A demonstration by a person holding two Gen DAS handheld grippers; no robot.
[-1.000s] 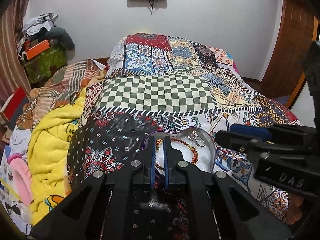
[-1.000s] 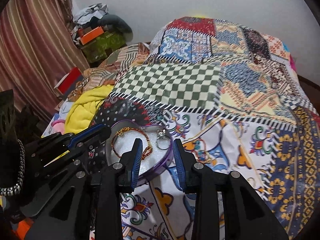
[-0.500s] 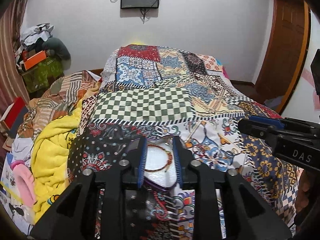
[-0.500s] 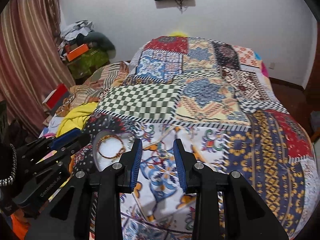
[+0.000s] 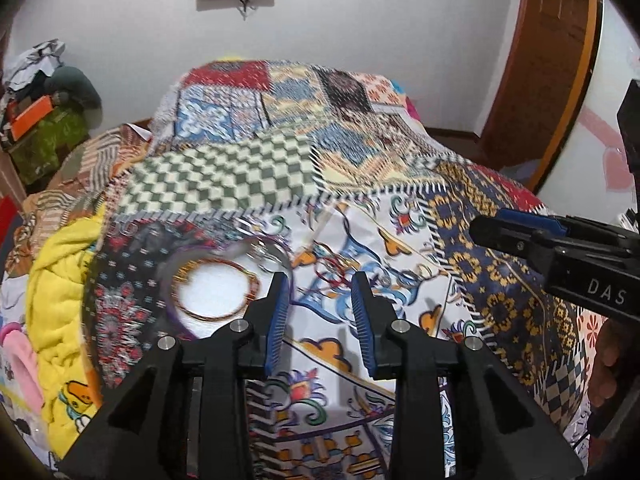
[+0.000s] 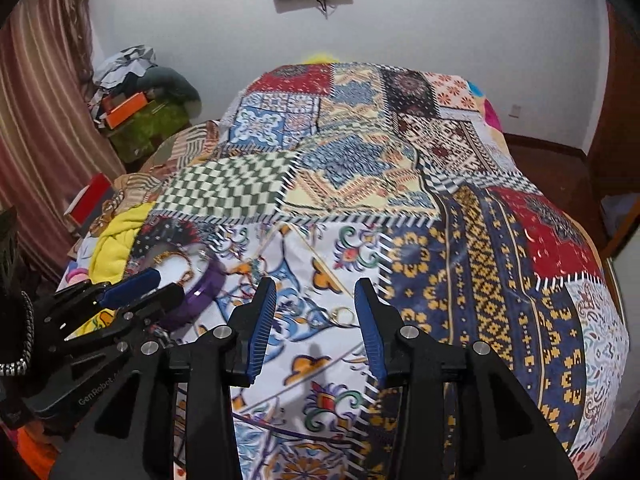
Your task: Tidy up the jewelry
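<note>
- The left gripper [image 5: 320, 312] has its blue-padded fingers [image 5: 276, 320] moderately apart and holds nothing; only patterned cloth shows in the gap.
- The right gripper [image 6: 316, 322] has its jaws opening at this moment, and nothing is between them apart from the bedspread [image 6: 480, 240] below.
- The purple heart-shaped jewelry box [image 5: 176, 280] sits on the bed at the left-centre of the left wrist view, just left of the left finger. Its white lining carries a gold and red bangle [image 5: 216, 292] and a silvery piece at its upper rim.
- In the right wrist view, the same box lies at the left-centre, partly hidden behind the other gripper.
- A small gold ring-shaped piece [image 6: 340, 316] lies loose on the cloth at the lower centre of the right wrist view, between and just beyond the right fingers.
- A thin reddish strand [image 5: 332, 272] lies on the cloth at the centre of the left wrist view, just above the gap. Blur keeps it from being identified.
- Risk: the busy print hides small pieces, so a closing grip could likely pinch fabric along with, or instead of, the ring.
- Risk: dragging bunched cloth could probably tilt the box and spill what it holds.
- Risk: the two grippers work close together near the box, so a reach could knock its rim.
</note>
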